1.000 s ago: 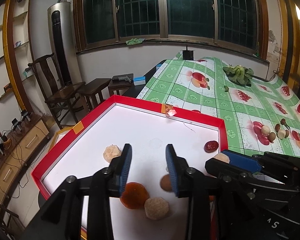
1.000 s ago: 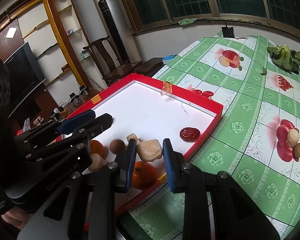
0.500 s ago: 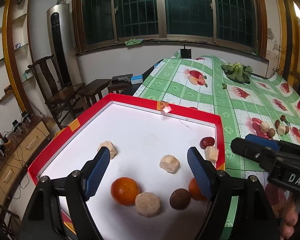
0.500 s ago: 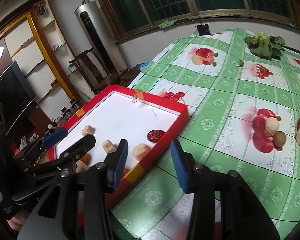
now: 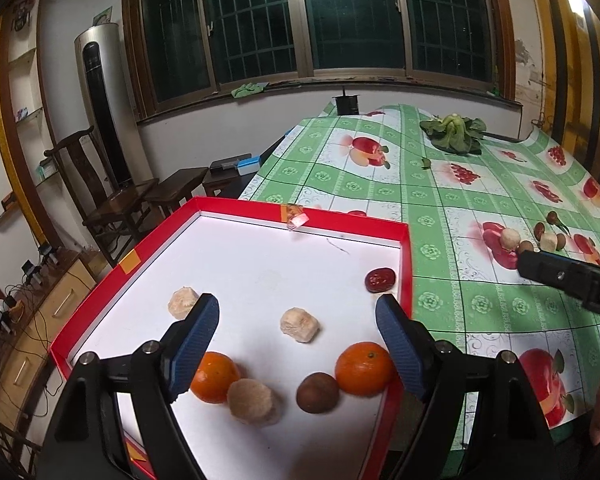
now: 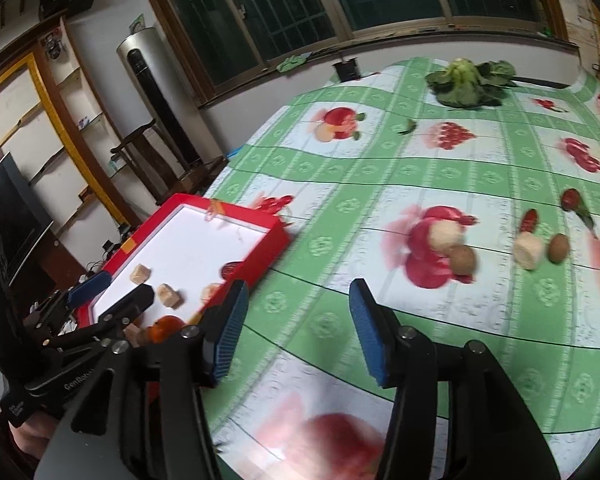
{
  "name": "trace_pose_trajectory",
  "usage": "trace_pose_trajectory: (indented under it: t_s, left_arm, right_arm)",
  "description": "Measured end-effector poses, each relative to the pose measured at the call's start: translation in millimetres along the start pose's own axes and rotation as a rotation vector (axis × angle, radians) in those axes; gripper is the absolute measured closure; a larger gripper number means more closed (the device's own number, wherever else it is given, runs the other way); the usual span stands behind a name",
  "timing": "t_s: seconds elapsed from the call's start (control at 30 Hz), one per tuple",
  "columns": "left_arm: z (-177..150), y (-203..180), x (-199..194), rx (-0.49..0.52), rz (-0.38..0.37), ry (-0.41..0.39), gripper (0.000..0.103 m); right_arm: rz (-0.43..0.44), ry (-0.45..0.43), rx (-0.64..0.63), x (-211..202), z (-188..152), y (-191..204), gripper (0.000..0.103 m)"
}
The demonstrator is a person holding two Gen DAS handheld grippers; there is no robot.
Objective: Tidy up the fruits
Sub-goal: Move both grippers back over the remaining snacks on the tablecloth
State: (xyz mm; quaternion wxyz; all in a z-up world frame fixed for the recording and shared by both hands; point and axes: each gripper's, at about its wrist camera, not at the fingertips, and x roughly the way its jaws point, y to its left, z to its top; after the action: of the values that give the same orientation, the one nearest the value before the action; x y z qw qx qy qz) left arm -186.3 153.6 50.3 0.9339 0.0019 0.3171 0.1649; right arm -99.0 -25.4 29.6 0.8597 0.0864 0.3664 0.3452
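Progress approx halfway. Left wrist view: red tray already holds two oranges, brown fruit, red date, pale pieces; left gripper hangs over them, jaws wide apart, nothing held. Right wrist view: loose fruits lie on green tablecloth, well apart from tray; right gripper angled down twd them, jaws opening, empty.
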Motion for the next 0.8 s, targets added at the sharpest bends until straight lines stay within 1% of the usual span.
trace_pose_trajectory:
  t_s: [0.1, 0.3, 0.5, 0.6, 0.8]
  left_arm:
    - [-1.4, -9.5, -1.4, 0.026, -0.023, -0.003, 0.022]
    - [-3.7, -29.6, -7.6, 0.113, -0.061, -0.024, 0.02]
    - [-5.9, -43.0, -10.7, 0.157, -0.062, -0.036, 0.02]
    - [-7.1, -51.0, -13.1, 0.167, -0.091, -0.044, 0.02]
    - [-10.0, -71.0, -17.2, 0.175, -0.193, -0.046, 0.02]
  right_arm:
    - [-0.037, -0.011, 0.037, -12.0, -1.5, -22.1, 0.047]
    - [-0.106, -0.045, 0.115, -36.1, -3.1, -61.6, 0.046]
    - [-0.145, -0.059, 0.152, -50.0, -4.2, -83.2, 0.044]
    - [-0.161, -0.067, 0.167, -54.6, -3.6, -91.0, 0.043]
    - [-0.182, -0.084, 0.185, -64.8, -4.0, -103.6, 0.043]
